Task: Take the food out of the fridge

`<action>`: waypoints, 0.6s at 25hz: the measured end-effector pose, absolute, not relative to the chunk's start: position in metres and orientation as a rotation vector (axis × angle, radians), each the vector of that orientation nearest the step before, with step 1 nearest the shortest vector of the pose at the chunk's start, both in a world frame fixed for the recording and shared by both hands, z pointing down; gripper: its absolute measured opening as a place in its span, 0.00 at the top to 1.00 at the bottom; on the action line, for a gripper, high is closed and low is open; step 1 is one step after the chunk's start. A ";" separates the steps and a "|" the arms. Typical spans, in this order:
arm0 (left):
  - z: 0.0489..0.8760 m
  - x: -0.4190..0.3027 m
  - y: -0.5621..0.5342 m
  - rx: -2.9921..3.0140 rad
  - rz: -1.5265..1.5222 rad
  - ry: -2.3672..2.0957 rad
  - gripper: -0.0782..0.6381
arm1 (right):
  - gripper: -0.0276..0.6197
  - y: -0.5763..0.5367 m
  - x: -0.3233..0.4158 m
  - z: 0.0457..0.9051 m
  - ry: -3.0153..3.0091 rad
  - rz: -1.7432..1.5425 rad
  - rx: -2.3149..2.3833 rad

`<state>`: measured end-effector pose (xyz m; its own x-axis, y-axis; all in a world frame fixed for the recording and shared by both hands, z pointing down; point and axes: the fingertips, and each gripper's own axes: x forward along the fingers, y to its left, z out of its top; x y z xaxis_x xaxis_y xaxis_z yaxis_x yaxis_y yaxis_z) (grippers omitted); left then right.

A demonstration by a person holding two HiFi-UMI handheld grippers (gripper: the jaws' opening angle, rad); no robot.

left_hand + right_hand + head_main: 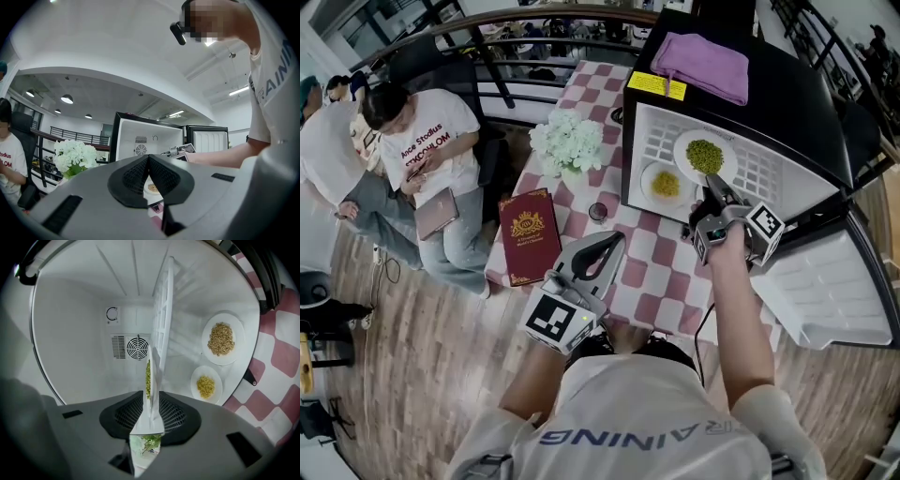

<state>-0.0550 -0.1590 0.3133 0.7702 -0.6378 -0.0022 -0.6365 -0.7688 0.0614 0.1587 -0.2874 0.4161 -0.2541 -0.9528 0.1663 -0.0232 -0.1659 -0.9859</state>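
Note:
A black mini fridge (787, 103) with a white inside stands open on the checkered table (656, 272). My right gripper (710, 202) reaches into its mouth. In the right gripper view a white plate of green food (149, 380) stands edge-on between the jaws of the right gripper (151, 401), which are slightly apart around its rim. Beside the wire shelf (164, 310) lie a larger plate of grains (222, 338) and a smaller plate of yellow food (205, 386). My left gripper (581, 272) hangs shut and empty over the table's near edge.
The fridge door (825, 291) hangs open at the right. A purple cloth (703, 64) lies on the fridge top. White flowers (569, 141), a red book (528, 234) and a small dark round object (598, 212) sit on the table. People sit at the left (422, 159).

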 end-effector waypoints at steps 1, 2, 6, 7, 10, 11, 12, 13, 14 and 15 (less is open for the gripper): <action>0.315 -0.055 -0.158 2.903 -0.030 -1.042 0.88 | 0.80 -0.288 0.159 0.417 1.315 -1.532 -1.206; 0.317 -0.054 -0.158 2.905 -0.024 -1.039 0.88 | 0.80 -0.288 0.158 0.418 1.316 -1.538 -1.211; 0.320 -0.054 -0.158 2.904 -0.013 -1.035 0.88 | 0.89 -0.288 0.157 0.420 1.316 -1.555 -1.229; 0.319 -0.053 -0.158 2.906 -0.011 -1.033 0.88 | 0.89 -0.287 0.158 0.419 1.316 -1.556 -1.231; 0.318 -0.054 -0.158 2.912 -0.008 -1.027 0.88 | 0.90 -0.283 0.156 0.417 1.321 -1.556 -1.219; 0.317 -0.054 -0.158 2.914 -0.011 -1.026 0.88 | 0.90 -0.280 0.155 0.416 1.325 -1.551 -1.213; 0.315 -0.054 -0.157 2.917 -0.014 -1.023 0.88 | 0.90 -0.277 0.155 0.413 1.334 -1.545 -1.209; 0.314 -0.054 -0.157 2.920 -0.017 -1.021 0.88 | 0.90 -0.275 0.154 0.411 1.345 -1.538 -1.207; 0.313 -0.054 -0.156 2.924 -0.016 -1.018 0.88 | 0.90 -0.272 0.153 0.409 1.357 -1.532 -1.206; 0.312 -0.053 -0.156 2.927 -0.017 -1.014 0.88 | 0.90 -0.268 0.152 0.406 1.366 -1.528 -1.204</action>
<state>-0.0531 -0.1559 0.3125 0.7859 -0.6184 0.0041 -0.6179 -0.7850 0.0453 0.1522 -0.2683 0.4064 -0.2799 -0.9460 0.1634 -0.0562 -0.1537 -0.9865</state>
